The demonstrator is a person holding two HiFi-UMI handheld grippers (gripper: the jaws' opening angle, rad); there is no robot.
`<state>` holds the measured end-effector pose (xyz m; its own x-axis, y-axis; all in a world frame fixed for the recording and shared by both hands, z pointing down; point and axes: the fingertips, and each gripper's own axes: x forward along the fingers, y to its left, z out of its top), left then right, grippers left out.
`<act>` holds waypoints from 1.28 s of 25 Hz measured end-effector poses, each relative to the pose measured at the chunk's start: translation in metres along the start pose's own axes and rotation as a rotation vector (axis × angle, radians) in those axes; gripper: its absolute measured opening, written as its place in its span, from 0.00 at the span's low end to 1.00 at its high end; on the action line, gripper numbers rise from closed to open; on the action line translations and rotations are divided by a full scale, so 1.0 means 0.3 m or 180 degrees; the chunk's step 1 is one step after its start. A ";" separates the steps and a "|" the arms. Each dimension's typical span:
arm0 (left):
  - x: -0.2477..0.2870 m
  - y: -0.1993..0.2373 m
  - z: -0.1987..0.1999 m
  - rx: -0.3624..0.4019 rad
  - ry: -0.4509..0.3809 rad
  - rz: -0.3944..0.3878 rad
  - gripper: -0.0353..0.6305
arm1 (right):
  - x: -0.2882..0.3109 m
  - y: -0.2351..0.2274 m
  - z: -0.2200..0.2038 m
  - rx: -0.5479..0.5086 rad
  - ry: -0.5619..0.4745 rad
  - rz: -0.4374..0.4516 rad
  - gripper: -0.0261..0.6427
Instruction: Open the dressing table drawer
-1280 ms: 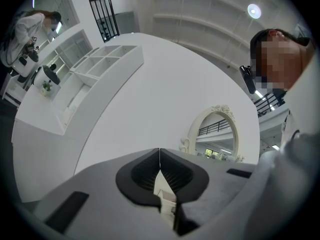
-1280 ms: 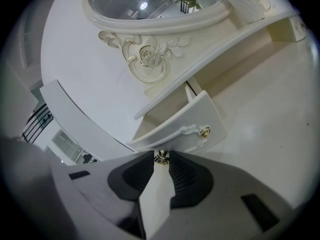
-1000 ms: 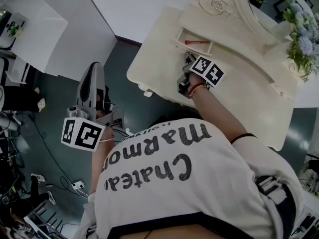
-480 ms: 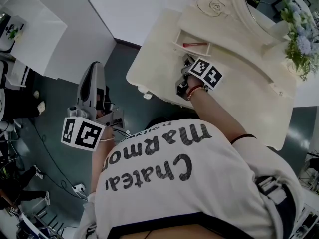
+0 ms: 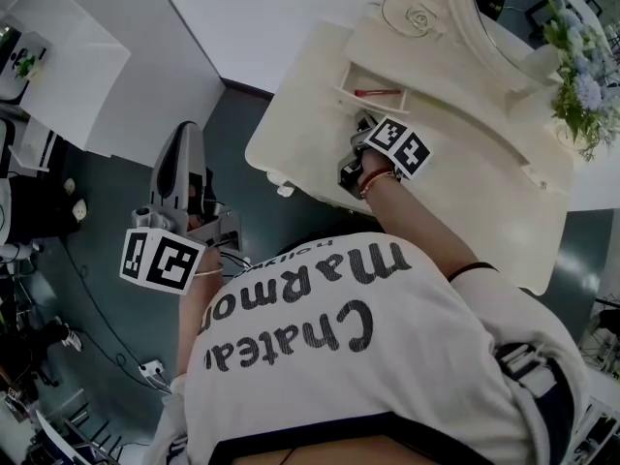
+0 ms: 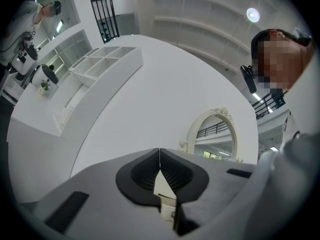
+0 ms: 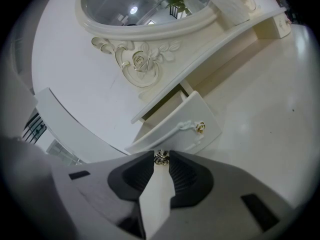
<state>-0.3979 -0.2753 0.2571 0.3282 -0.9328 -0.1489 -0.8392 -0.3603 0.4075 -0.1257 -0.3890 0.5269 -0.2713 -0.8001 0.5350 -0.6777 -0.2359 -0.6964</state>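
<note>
The cream dressing table (image 5: 465, 177) has a small drawer (image 5: 360, 77) standing pulled out, with a red object (image 5: 376, 93) lying inside. In the right gripper view the drawer front (image 7: 172, 129) shows its curved handle (image 7: 192, 126). My right gripper (image 7: 161, 157) is shut on one gold-tipped end of that handle. From the head view the right gripper (image 5: 363, 126) sits against the drawer front. My left gripper (image 5: 184, 136) hangs over the dark floor left of the table. Its jaws are shut with nothing between them (image 6: 159, 153).
An oval mirror (image 7: 140, 4) with a carved rose frame rises behind the drawer. Flowers (image 5: 581, 85) stand at the table's far right. White shelving (image 5: 58, 46) lines the wall to the left. Cables and gear (image 5: 58, 376) lie on the floor at lower left.
</note>
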 end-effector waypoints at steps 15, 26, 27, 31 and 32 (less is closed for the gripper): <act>0.048 -0.016 -0.045 -0.0070 0.0062 -0.0084 0.09 | 0.015 0.002 -0.002 0.0128 0.0229 0.0147 0.20; 0.126 -0.159 -0.177 -0.0253 0.0328 -0.0211 0.09 | -0.057 -0.054 0.035 0.0053 0.0657 0.0175 0.23; 0.131 -0.180 -0.190 -0.0288 0.0343 -0.0219 0.09 | -0.075 -0.073 0.043 0.0029 0.0725 0.0094 0.22; 0.151 -0.271 -0.234 -0.0404 0.0368 -0.0238 0.09 | -0.162 -0.072 0.105 -0.0137 0.0862 0.0156 0.21; 0.156 -0.297 -0.246 -0.0418 0.0377 -0.0249 0.09 | -0.185 -0.061 0.125 -0.0169 0.0870 0.0224 0.21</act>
<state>-0.2757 -0.2863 0.2803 0.4454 -0.8917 -0.0809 -0.7479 -0.4202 0.5140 -0.0725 -0.3609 0.4920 -0.4883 -0.6333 0.6004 -0.6836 -0.1500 -0.7142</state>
